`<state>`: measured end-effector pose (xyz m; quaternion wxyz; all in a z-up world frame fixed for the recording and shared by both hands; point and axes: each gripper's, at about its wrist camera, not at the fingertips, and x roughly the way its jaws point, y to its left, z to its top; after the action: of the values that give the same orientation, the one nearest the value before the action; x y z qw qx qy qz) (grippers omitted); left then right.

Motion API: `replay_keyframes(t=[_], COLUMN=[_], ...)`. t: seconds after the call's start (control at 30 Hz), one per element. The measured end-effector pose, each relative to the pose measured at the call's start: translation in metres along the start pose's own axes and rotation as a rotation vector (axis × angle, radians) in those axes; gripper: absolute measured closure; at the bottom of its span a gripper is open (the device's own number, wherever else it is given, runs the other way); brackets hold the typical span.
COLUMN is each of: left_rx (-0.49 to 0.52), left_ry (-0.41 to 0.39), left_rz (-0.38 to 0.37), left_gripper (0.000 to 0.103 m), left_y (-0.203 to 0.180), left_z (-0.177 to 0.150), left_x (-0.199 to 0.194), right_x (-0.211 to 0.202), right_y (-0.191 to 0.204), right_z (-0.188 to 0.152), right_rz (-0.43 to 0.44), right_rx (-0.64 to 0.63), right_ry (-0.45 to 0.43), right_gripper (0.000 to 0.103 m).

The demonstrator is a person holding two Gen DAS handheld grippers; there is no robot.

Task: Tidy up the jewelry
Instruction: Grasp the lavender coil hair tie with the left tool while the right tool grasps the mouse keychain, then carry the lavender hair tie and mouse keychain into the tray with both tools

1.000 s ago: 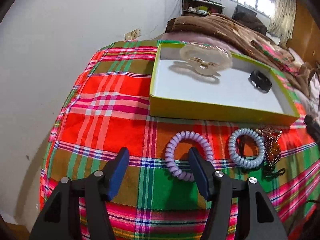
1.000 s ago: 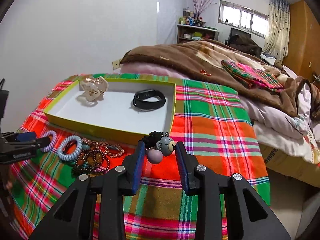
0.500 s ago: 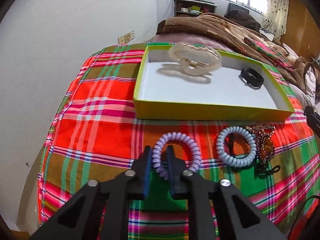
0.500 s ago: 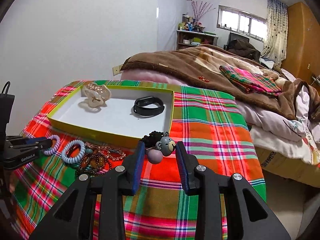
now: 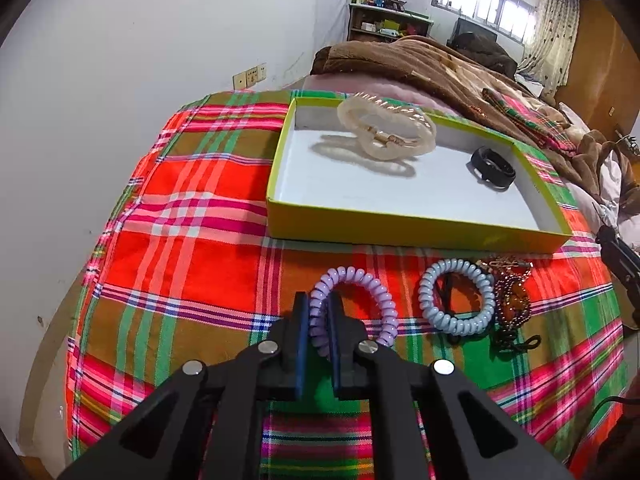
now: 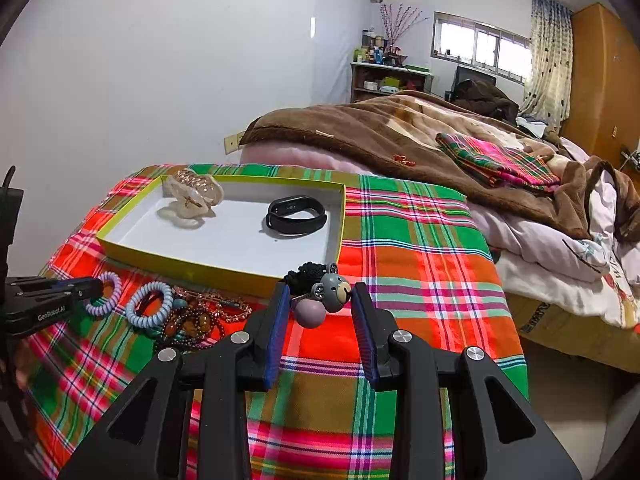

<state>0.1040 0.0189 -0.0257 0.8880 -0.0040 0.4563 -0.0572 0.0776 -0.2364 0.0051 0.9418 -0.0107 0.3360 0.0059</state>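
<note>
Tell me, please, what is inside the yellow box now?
Inside the yellow box I see a translucent hair claw at the far left and a black smart band toward the right. The white floor shows between them; the near wall hides a thin strip of it.

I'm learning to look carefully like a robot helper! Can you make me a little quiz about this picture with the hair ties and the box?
1. True or false: the left gripper is shut on the purple spiral hair tie.
2. Which thing lies inside the yellow-green box? A) the blue spiral hair tie B) the black wristband C) the bear charm
3. Fill in: the right gripper is open, and the ____ charm sits between its fingers.

Key
1. True. Its two fingers pinch one side of the coil.
2. B. The clear hair claw is in there too; the others lie on the plaid cloth.
3. bear
</note>
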Motion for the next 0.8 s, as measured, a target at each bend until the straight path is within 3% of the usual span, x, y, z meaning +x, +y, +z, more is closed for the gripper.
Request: replay_keyframes(t=[0.4,0.8], left_rx=[-0.015,0.007], left_ry=[-0.058,-0.13], left_rz=[-0.029,-0.053], left_gripper=[0.093,0.093], left_y=[0.003,0.002], left_z=[0.01,0.043], left_x=[-0.025,-0.047], right_x=[-0.011,-0.013], right_y=[0.003,0.014], right_z=[0.01,0.04], right_rz=[0.001,0.033], right_rx=[-0.001,-0.017], right_ry=[-0.021,-0.048], right_gripper=[0.07,0.07])
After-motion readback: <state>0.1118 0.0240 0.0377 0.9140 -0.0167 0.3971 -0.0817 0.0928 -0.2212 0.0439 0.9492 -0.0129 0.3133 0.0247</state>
